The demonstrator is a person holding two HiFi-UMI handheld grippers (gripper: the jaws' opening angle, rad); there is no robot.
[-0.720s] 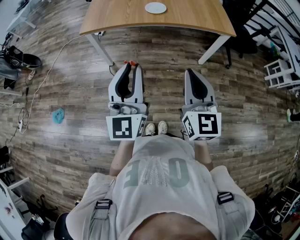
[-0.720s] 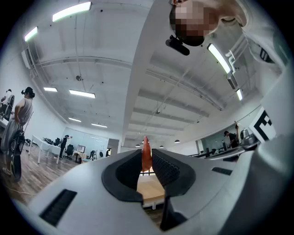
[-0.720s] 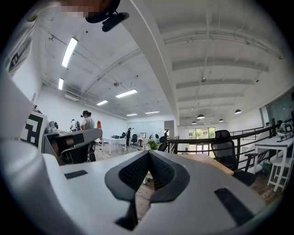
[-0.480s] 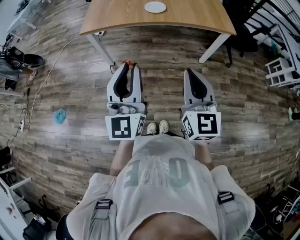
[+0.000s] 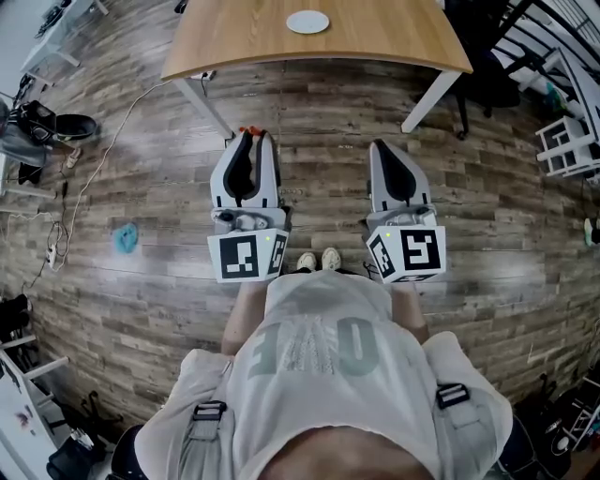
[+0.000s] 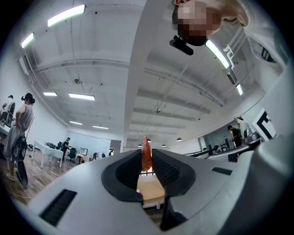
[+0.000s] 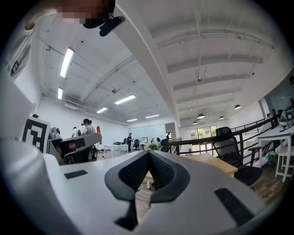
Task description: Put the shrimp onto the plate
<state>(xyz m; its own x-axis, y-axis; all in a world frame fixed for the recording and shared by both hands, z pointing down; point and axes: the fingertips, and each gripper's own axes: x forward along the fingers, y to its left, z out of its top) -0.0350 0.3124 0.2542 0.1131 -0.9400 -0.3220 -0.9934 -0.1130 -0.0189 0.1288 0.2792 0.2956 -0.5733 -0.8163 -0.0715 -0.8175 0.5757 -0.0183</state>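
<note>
1. The shrimp [image 6: 146,152], a thin orange sliver, stands upright between the fingers [image 6: 166,169] of the left gripper [image 5: 249,139]. The fingers are clamped on it, and its tip pokes out past them.
2. The right gripper [image 5: 383,146] is held alongside, apart from the left one, its fingers closed tip to tip.
3. The person holds both grippers out in front over the wood-plank floor [image 5: 328,112], pointing them toward the surface [image 5: 384,39].
4. The plate [image 5: 307,22], small, round and white, lies toward the far side of that light wooden surface, well apart from the shrimp.
5. A strip of floor and the near edge of the surface lie between the shrimp and the plate.
6. A white leg [image 5: 208,105] of the surface slants down just beyond and to the left of the left gripper's tip. The other leg [image 5: 429,98] slants down on the right.
7. The person's pale shoes [image 5: 319,260] show between the two marker cubes.
8. Off to the left, a white cable [image 5: 94,169] trails across the floor, with a small blue thing [image 5: 126,237] near it and dark shoes [image 5: 52,125] further out.
9. At the right edge stand a black chair [image 5: 483,80] and a white rack [image 5: 567,148].
</note>
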